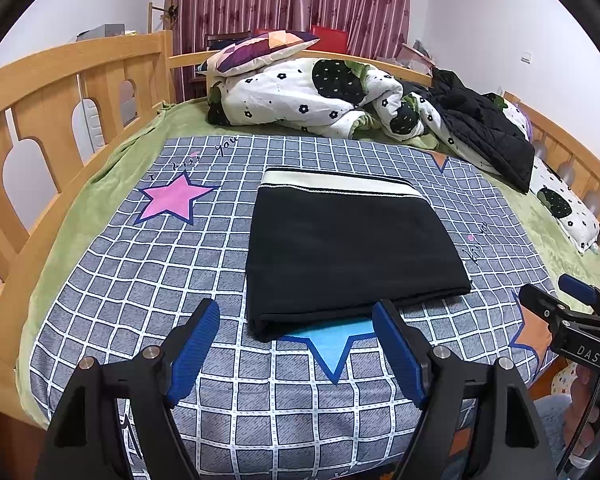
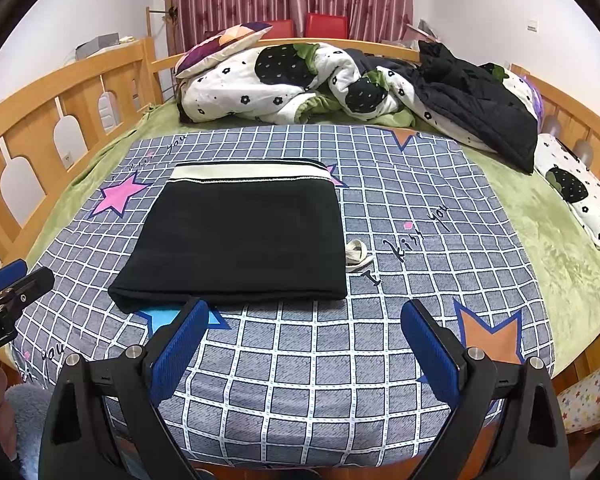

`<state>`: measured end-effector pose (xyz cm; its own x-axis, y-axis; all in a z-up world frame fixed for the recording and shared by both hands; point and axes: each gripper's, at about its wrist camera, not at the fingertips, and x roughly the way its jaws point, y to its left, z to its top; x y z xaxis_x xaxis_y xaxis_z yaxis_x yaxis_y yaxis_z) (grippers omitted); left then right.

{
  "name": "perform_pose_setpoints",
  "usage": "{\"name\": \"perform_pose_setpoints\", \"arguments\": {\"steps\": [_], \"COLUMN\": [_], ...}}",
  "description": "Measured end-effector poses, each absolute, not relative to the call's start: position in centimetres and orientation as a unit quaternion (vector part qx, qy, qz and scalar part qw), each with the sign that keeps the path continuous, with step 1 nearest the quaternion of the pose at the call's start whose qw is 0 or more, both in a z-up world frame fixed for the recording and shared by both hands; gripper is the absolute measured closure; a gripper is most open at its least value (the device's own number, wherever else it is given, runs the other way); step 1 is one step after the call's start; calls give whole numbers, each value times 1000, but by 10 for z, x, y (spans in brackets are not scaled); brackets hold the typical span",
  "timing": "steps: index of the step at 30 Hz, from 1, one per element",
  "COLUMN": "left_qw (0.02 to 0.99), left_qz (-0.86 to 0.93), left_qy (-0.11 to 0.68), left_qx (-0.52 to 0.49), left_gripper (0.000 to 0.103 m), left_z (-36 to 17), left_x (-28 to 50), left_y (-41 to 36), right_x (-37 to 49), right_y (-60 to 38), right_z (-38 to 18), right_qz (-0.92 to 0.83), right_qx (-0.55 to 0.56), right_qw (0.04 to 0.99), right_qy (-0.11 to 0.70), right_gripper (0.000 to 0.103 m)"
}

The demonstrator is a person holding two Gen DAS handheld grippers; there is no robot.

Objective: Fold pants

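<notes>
Left wrist view: pants (image 1: 348, 248) lie folded on the checked sheet (image 1: 140, 280), just beyond both empty, wide-open grippers (image 1: 296, 340) (image 2: 304, 340). Soft, limp, light cloth; best pinched at the thick near fold.

The pants (image 1: 348, 252) are black with a cream waistband. The sheet (image 1: 140, 292) under them is grey with a white grid and pink, blue and orange stars. The quilt (image 2: 260, 88) is white with black flowers.
</notes>
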<state>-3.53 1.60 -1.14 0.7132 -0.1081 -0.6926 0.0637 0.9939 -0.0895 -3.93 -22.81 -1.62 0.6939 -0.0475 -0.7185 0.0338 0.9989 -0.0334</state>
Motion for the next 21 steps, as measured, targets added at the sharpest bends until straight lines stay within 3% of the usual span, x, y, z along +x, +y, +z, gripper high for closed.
{"name": "perform_pose_setpoints", "arguments": {"steps": [21], "left_qw": [926], "left_qz": [-49], "left_qy": [372], "left_qx": [-29], "left_gripper": [23], "left_z": [-8], "left_x": [-37], "left_y": [22], "right_x": [-40], "right_y": [-228], "right_z": [-14], "right_qz": [-17], "right_qx": [-8], "right_qw": [920], "right_qy": [392], "right_gripper": [7]}}
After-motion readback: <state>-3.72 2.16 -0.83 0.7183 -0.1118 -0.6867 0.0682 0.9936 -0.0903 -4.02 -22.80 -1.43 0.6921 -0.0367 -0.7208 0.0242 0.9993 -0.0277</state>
